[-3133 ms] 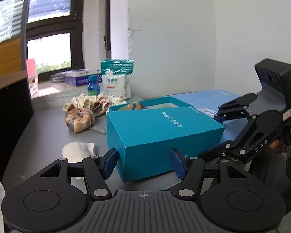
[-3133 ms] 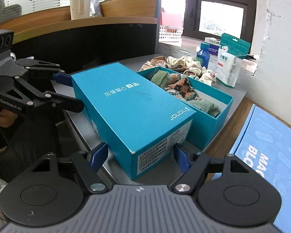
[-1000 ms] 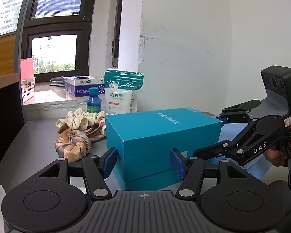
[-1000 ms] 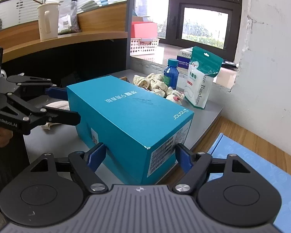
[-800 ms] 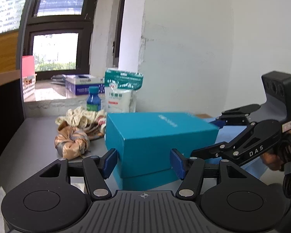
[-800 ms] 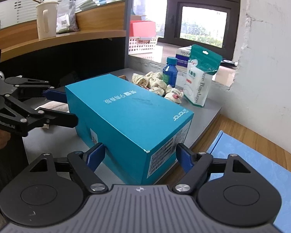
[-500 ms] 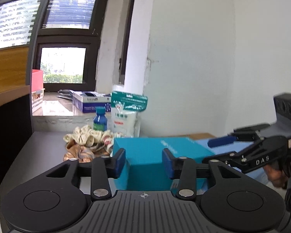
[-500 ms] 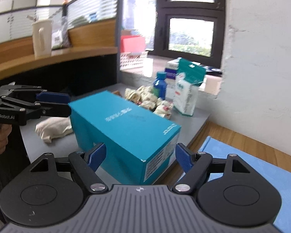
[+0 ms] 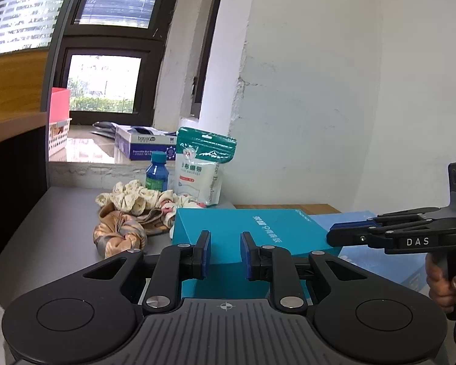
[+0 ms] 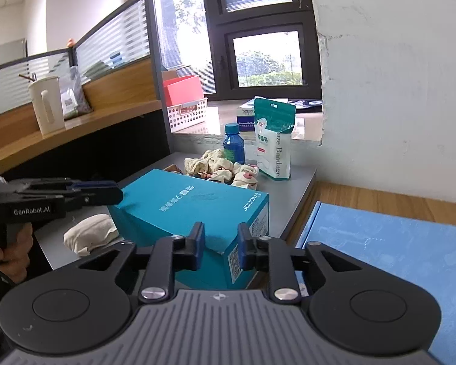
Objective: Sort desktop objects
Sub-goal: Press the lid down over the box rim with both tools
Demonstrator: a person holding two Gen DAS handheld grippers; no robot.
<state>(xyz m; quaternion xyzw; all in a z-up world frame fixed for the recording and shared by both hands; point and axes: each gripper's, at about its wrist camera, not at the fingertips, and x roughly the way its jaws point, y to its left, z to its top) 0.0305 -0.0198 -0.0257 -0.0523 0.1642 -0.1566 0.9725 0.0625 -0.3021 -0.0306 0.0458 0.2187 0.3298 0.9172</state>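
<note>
The teal box (image 10: 197, 200) is smooth matt cardboard. The scrunchies (image 9: 127, 200) are soft printed cloth; one (image 9: 118, 234) has a satin sheen. The bandage pouch (image 10: 273, 140) is glossy plastic film, the blue bottle (image 10: 234, 146) shiny plastic. The table (image 9: 54, 231) is matt grey, with a bare wood-grain part (image 10: 380, 197) beside it.

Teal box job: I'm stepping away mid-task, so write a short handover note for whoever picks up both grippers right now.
Left gripper: narrowly open, empty, held above one end of the teal box.
Right gripper: the same, at the opposite end.
Done: the box sits closed on the grey desk, with neither gripper touching it.
Loose on the desk: scrunchies, blue bottle, bandage pouch and beige cloth.
Left: probably sorting those, but where they go isn't shown.
</note>
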